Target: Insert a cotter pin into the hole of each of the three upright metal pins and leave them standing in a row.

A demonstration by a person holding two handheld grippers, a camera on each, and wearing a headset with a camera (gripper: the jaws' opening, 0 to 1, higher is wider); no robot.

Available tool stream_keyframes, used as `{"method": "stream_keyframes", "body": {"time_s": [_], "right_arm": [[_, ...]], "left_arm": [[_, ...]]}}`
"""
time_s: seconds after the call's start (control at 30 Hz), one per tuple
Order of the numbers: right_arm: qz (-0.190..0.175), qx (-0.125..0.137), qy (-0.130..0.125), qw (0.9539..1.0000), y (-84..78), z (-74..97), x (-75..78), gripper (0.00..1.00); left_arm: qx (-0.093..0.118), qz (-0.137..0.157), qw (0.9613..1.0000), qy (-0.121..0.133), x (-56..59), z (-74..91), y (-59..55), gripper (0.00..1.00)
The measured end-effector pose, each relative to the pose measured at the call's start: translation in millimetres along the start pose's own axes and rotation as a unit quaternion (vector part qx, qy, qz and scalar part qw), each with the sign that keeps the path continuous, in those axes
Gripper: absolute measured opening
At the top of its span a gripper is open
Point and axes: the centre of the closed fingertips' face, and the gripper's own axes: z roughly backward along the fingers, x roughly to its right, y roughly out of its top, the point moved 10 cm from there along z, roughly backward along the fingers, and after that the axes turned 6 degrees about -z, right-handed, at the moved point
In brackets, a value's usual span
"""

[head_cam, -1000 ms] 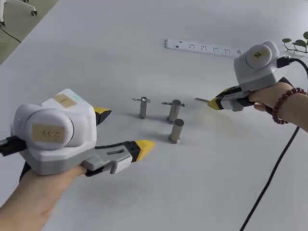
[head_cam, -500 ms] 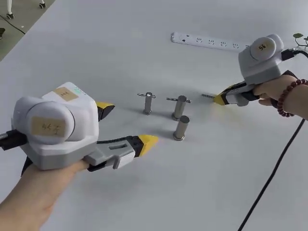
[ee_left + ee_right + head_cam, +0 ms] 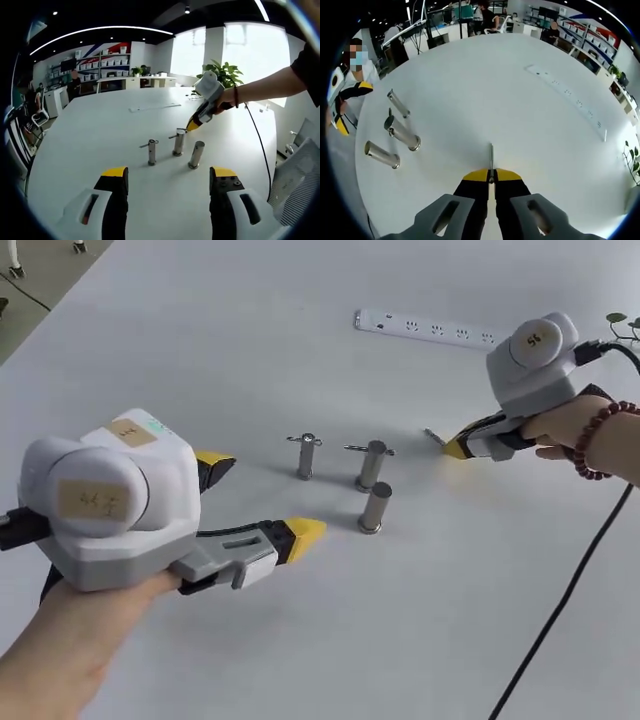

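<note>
The left gripper (image 3: 262, 497), jaws wide apart and empty, hovers left of the bare metal pin (image 3: 375, 507). Behind that pin stand the far-left metal pin (image 3: 305, 456) and the middle metal pin (image 3: 370, 465), each already fitted. To its right, the right gripper (image 3: 453, 448) is clamped on a cotter pin (image 3: 434, 436). This looks like thin, light, springy wire, best pinched at its head so the legs stay free.

Bright, even indoor light; sharp pictures.
Soft short shadows on the white table (image 3: 420, 640); windows (image 3: 240, 50) blow out; both gripper views bend strongly at edges.
</note>
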Motion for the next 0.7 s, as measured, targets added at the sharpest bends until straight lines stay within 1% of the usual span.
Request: {"method": "stream_keyframes", "body": {"time_s": [0.07,0.13,0.2,0.37,0.43,0.53,0.67,0.7], "right_arm": [[0.003,0.001,0.001,1.0,0.0,0.5,-1.4,0.0],[0.017,-0.002,0.002,0.9998,0.9,0.6,-2.6,0.0],[0.027,-0.004,0.001,0.9996,2.0,-1.3,-0.6,0.0],[0.009,0.001,0.003,1.0,2.6,-1.0,2.9,0.0],[0.015,0.004,0.0,0.9999,3.9,0.2,2.9,0.0],[0.02,0.008,0.001,0.9998,6.2,6.4,-3.2,0.0],[0.057,0.013,-0.002,0.9983,10.6,15.6,-15.8,0.0],[0.068,0.014,-0.001,0.9976,12.0,13.0,-11.4,0.0]], "left_arm": [[0.0,-0.001,1.0,0.0,0.1,0.0,0.0,0.65],[0.0,-0.001,1.0,-0.001,0.3,-0.1,0.1,0.65],[0.0,-0.001,1.0,-0.002,0.7,0.0,0.2,0.65],[-0.001,-0.001,1.0,0.0,1.4,1.7,-0.3,0.64],[-0.002,0.0,1.0,-0.001,1.4,2.3,-0.6,0.64],[-0.001,0.001,1.0,-0.001,1.1,3.3,0.0,0.64],[0.009,0.001,1.0,-0.003,2.1,4.7,4.5,0.62],[0.009,0.001,1.0,-0.003,2.5,4.8,5.3,0.61]]}}
